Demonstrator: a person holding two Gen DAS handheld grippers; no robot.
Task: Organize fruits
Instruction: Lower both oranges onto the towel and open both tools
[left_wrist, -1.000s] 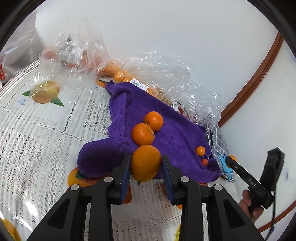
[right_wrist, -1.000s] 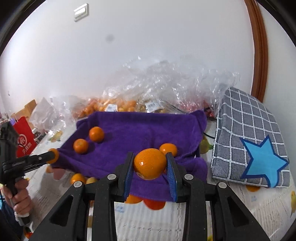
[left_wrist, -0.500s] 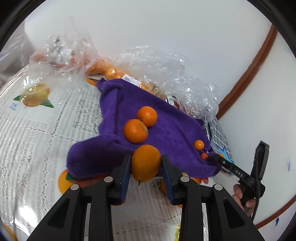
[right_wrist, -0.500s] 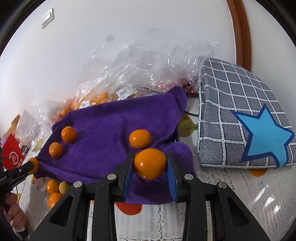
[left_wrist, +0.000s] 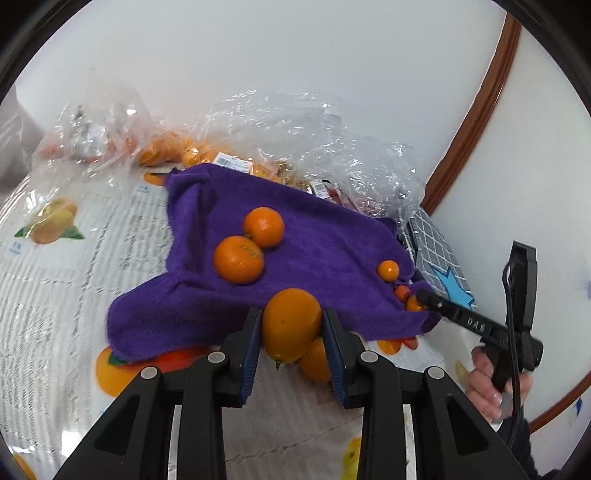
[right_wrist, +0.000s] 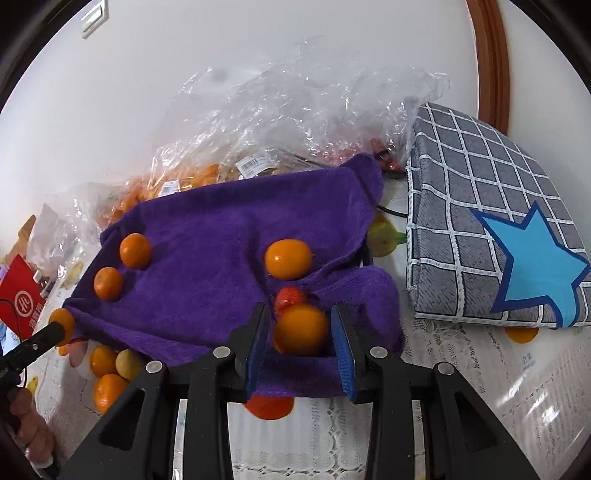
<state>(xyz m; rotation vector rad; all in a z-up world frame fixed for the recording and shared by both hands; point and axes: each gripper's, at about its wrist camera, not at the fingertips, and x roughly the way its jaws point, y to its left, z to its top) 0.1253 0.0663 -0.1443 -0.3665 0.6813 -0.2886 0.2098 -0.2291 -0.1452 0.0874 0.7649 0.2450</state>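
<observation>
A purple towel lies on the table with two oranges side by side on its left part and small ones at its right end. My left gripper is shut on a large orange at the towel's near edge. My right gripper holds a small orange between its pads over the towel's near right fold; a small gap shows at the left pad. Another orange and a small red fruit lie just beyond it.
Clear plastic bags of fruit are heaped along the wall behind the towel. A grey checked cushion with a blue star lies to the right. Loose oranges sit on the lace tablecloth by the towel's left end.
Both grippers moved closer to the towel and lower. The right gripper brought its orange down onto the near right fold, beside the red fruit. The left still grips its orange.
</observation>
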